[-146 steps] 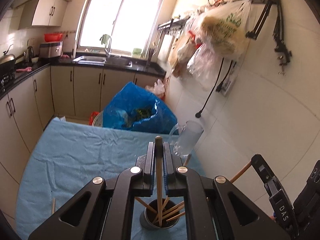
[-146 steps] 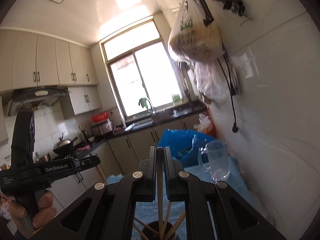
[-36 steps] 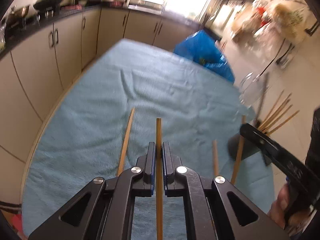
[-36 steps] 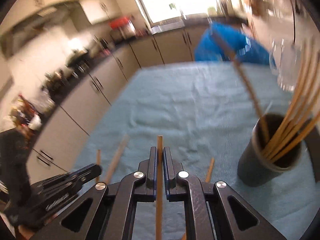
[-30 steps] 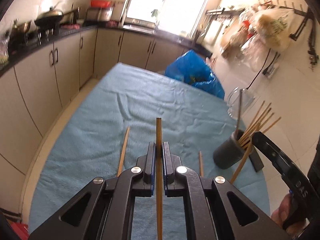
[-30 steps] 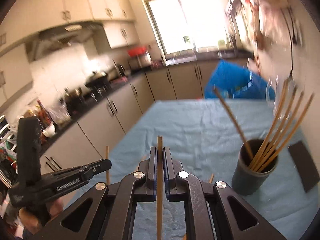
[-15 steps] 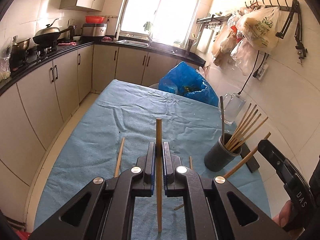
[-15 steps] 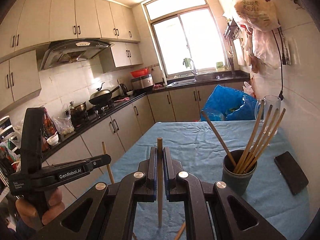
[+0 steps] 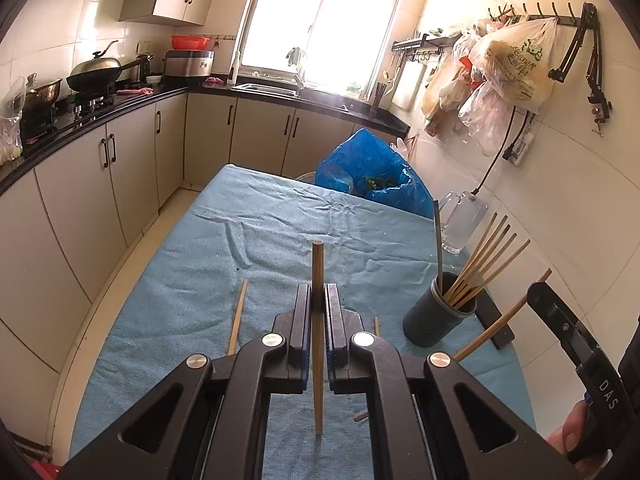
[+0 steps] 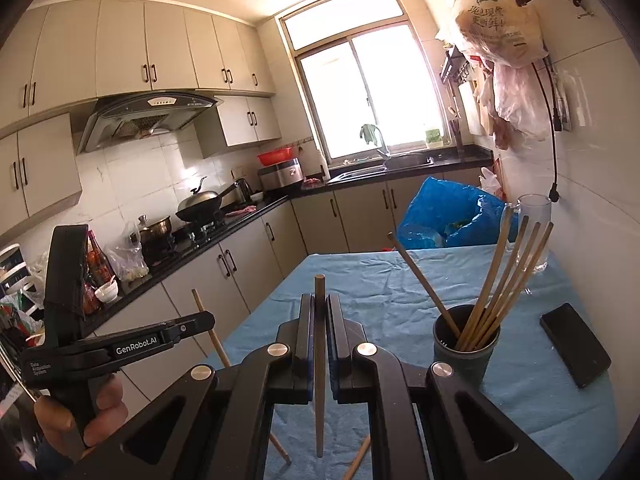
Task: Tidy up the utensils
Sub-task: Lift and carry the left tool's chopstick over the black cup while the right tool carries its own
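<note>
The left gripper (image 9: 318, 308) is clamped tight on one wooden chopstick (image 9: 318, 344), held upright with its thin end just above the blue cloth (image 9: 280, 240). The right gripper (image 10: 319, 320) pinches a second chopstick (image 10: 319, 380) the same way.

The dark cup (image 9: 436, 320) stands at the right of the table, beside a black phone (image 10: 574, 344), with several chopsticks already leaning in it. Loose ones still lie on the cloth, one to the near left (image 9: 237, 316).

The main risk is at the cup. It looks light and top-heavy, and the fanned sticks crowd its mouth, so a chopstick coming in at a slant could catch them and tip it over. Both grippers arriving together could also knock each other. A thin tapered stick may swivel in the grip.
</note>
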A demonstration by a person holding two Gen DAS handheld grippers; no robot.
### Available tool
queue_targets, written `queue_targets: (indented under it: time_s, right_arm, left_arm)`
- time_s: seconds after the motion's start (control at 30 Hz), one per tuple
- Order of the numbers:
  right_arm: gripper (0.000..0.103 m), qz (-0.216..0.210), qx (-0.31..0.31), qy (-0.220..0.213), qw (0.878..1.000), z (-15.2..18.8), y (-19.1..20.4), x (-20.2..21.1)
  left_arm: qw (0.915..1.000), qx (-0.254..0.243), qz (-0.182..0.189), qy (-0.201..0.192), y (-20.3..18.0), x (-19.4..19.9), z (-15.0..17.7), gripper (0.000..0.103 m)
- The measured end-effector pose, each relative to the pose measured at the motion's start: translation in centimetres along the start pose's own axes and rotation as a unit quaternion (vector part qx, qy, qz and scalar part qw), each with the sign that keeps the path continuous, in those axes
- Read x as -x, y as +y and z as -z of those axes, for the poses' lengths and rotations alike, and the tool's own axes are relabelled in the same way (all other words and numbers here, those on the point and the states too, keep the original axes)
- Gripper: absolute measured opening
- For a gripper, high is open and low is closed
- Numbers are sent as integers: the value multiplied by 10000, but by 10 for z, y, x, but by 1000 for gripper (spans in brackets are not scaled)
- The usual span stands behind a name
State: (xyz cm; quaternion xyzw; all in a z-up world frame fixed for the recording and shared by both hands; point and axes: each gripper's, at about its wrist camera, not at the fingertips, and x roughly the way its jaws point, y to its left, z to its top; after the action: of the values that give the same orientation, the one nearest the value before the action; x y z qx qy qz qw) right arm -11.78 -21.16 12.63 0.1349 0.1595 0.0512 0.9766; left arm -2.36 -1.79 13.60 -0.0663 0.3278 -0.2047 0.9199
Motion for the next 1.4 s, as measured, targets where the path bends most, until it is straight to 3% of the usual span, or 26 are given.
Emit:
queue_targets:
  time_s: [0.73,1.03,1.4]
  right_arm:
    - [6,195,-246,-373,9988,-13,-19,33]
    - [6,490,-463,-831,9943,-33,-46,68]
    - [6,787,-652,-1329,9859,-70,-82,102]
  left_arm:
    - [9997,-186,140,-84,-23,12,-12,6]
    - [9980,-376,496,-134,-54,20,-33,6]
    - [9923,-625,1017,-337,-115,25,-83,6]
